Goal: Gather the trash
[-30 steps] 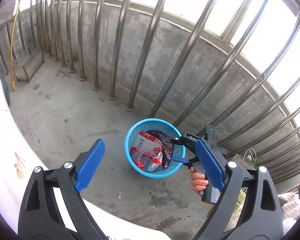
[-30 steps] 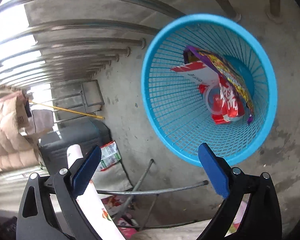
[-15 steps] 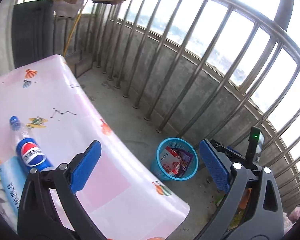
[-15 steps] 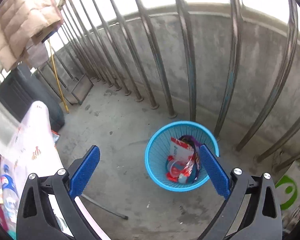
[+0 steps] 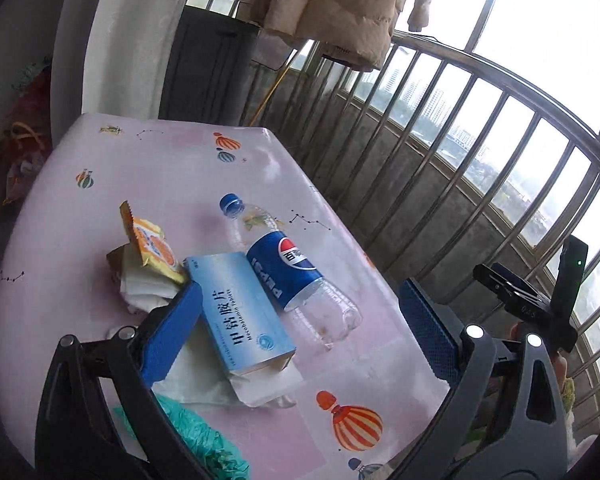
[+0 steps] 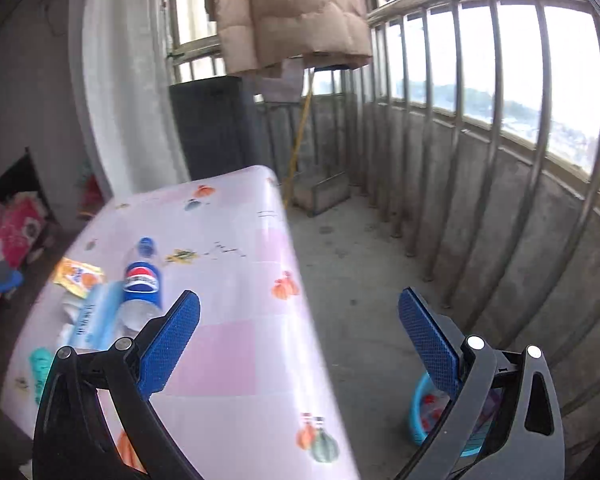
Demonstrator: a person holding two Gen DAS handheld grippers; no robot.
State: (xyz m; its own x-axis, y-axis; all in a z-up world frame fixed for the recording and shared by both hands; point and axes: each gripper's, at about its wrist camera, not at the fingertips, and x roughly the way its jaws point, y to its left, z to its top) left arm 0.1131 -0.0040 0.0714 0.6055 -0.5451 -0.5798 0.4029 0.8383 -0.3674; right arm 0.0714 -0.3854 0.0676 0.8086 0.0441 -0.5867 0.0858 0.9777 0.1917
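Your left gripper [image 5: 300, 332] fingers spread wide and empty above the light-blue box [image 5: 240, 312], Pepsi bottle [image 5: 288, 272] just beside it on the pink surface [image 5: 172, 168], your right gripper [image 6: 300, 340] likewise open, blue basket [image 6: 420, 416] on the floor beyond.

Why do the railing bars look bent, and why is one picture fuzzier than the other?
Left wrist view: the fisheye lens bows the railing, the sky is washed out white, and the bottle and box are sharp. Right wrist view: the same bowing shows in the railing, while the table and bottle are smeared, likely by camera motion.
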